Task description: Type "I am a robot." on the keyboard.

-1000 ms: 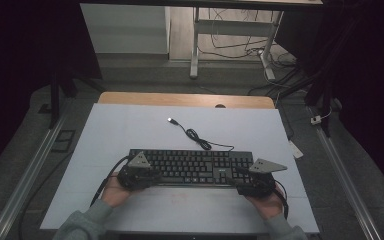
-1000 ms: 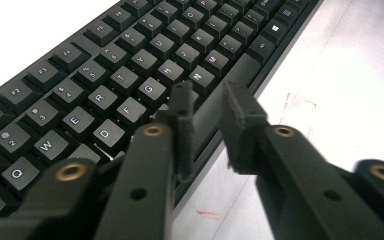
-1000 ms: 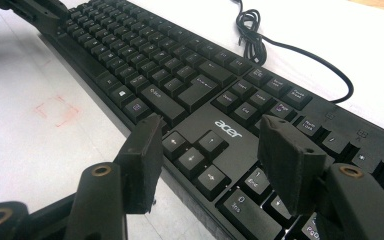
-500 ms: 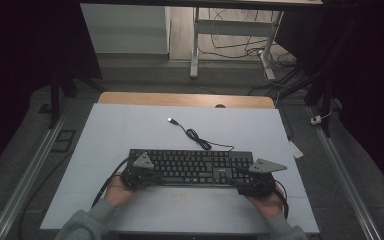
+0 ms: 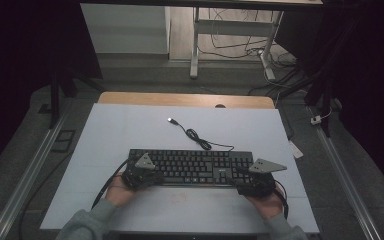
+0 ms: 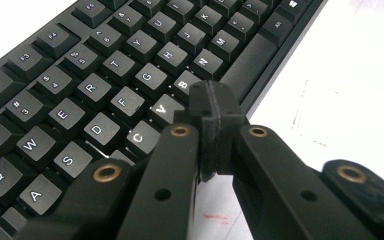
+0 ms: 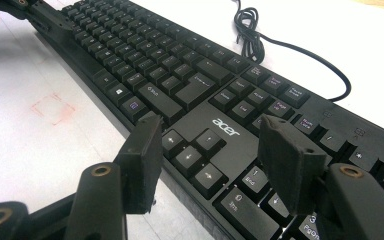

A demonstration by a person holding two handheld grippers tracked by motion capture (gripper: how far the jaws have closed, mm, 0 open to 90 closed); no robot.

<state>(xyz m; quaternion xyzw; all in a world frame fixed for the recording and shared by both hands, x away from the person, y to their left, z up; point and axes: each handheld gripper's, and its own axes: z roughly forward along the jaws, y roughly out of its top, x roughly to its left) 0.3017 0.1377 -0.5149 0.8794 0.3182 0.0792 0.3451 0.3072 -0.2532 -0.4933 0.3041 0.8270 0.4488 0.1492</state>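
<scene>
Left gripper (image 6: 215,107) shifted inward, keyboard (image 5: 192,166) ends covered

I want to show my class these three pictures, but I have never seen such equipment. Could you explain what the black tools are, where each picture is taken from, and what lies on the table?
A person sits at a white table holding a hand tool with two black jaws in each hand. The top picture looks down from above: the left gripper and right gripper sit at the near edge of a black keyboard. Its loose cable lies coiled behind it, unplugged. The other two pictures come from small cameras riding on the tools. The left gripper's jaws are closed together, empty, over the letter keys. The right gripper's jaws stand open above the arrow keys. Neither holds anything.
</scene>
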